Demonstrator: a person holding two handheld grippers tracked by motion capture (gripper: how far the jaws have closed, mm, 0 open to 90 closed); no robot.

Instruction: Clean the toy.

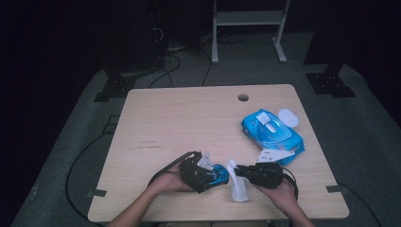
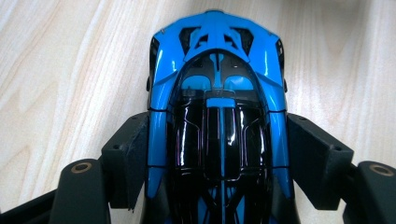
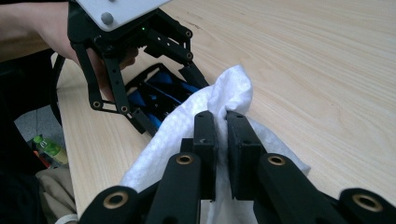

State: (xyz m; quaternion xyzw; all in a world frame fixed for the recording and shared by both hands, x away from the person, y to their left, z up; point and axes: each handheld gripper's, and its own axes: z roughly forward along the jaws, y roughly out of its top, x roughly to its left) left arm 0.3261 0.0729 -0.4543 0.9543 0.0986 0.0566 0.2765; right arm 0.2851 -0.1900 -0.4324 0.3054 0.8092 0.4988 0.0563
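While my left gripper (image 1: 215, 176) clamps the blue toy car (image 2: 217, 116) at the table's (image 1: 189, 118) near edge, my right gripper (image 3: 221, 119) pinches a white wipe (image 3: 224, 93) just beside it; I judge the wiping not yet begun.

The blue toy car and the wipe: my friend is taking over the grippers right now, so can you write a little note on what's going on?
Left gripper: its fingers are clamped on the sides of the blue toy car, held low at the table's near edge.
Right gripper: shut on a white wipe, held right beside the car.
Wipes pack: lies on the table's right side, with its lid open.
Done: wipe pulled out, car picked up.
Left: probably wiping the car, then setting both down.
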